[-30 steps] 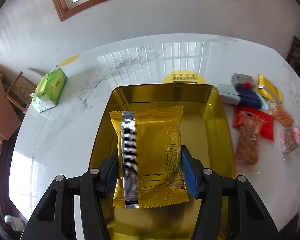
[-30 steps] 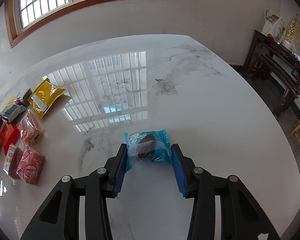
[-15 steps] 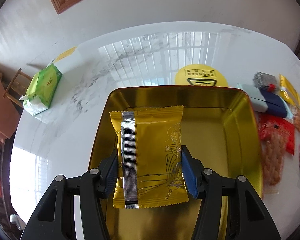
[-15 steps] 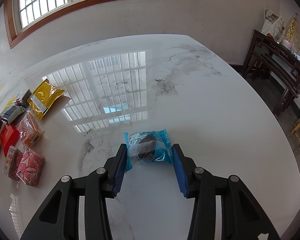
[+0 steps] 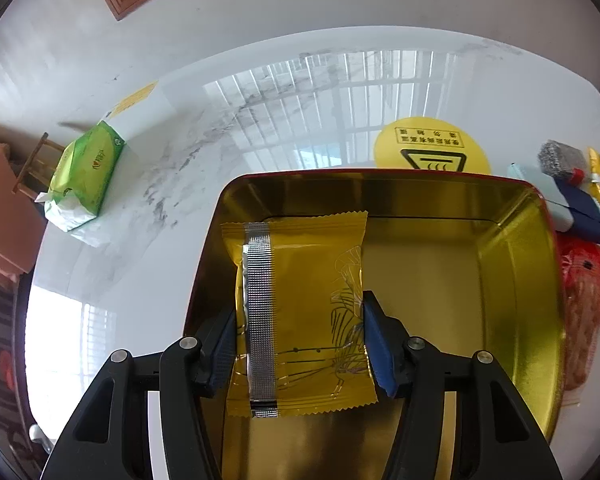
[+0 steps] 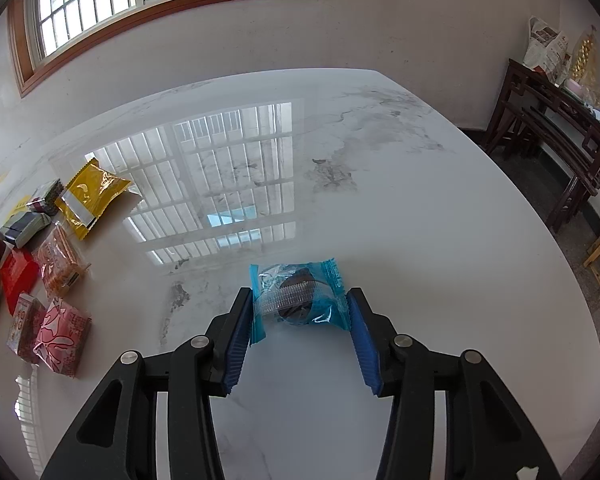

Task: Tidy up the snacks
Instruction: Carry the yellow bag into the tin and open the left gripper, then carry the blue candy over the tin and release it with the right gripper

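Observation:
My left gripper is shut on a gold snack packet with a silver seam and holds it over the left half of a gold tin tray. My right gripper is shut on a blue snack packet with a dark round cake inside, just above the white marble table. Several loose snack packets lie in a row: a yellow one, an orange one, a red one and a pink one.
A green tissue pack lies at the table's far left. A yellow round warning sticker is on the table behind the tray. Blue and grey packets and a red twist-snack packet lie right of the tray. Dark wooden furniture stands at the right.
My left gripper has moved left and lower over the tray with the gold packet, so the tray looms larger. My right gripper has barely moved with the blue packet.

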Tool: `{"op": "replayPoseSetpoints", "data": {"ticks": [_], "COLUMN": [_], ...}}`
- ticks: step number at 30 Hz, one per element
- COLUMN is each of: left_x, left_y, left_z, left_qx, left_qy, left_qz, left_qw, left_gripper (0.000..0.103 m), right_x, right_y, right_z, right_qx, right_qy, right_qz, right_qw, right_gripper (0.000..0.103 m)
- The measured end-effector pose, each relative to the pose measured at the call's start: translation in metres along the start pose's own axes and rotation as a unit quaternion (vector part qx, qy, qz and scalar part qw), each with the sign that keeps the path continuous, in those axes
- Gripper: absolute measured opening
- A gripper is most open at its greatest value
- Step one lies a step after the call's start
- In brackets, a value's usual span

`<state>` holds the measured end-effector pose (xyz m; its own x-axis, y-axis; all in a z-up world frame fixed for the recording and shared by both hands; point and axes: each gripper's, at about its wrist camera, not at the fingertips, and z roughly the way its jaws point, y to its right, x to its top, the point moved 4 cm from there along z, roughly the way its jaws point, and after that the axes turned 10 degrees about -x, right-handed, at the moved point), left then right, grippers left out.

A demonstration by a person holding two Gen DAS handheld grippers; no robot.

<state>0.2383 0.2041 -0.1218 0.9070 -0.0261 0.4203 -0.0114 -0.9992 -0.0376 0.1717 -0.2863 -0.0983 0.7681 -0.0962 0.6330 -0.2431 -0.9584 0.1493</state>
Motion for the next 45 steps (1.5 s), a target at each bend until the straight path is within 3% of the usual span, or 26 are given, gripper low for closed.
{"op": "replayPoseSetpoints", "data": {"ticks": [12,18,34,45], "left_x": [-0.001,-0.006,-0.083,-0.113], "left_y": [0.004,0.003,0.022,0.034], "left_z": [-0.001,-0.027,-0.122,-0.152], "left_qx": [0.015,0.009,0.005,0.0], "left_qy": [-0.009,0.031,0.083,0.097], "left_qz": [0.025,0.018,-0.018,-0.025], "left_qw": [0.9995,0.9993,0.9964,0.995], "left_gripper": [0.07,0.078,0.079,0.079], "right_x": [0.0,0.0,-0.003,-0.011], "right_y": [0.0,0.0,0.003,-0.015], "right_z": [0.0,0.0,-0.009,-0.048], "right_qx": [0.0,0.0,0.014,0.045], "right_qy": [0.0,0.0,0.011,0.039], "right_qz": [0.0,0.0,0.029,0.024], "right_qw": [1.0,1.0,0.999,0.998], "right_gripper": [0.046,0.046,0.04,0.039]}}
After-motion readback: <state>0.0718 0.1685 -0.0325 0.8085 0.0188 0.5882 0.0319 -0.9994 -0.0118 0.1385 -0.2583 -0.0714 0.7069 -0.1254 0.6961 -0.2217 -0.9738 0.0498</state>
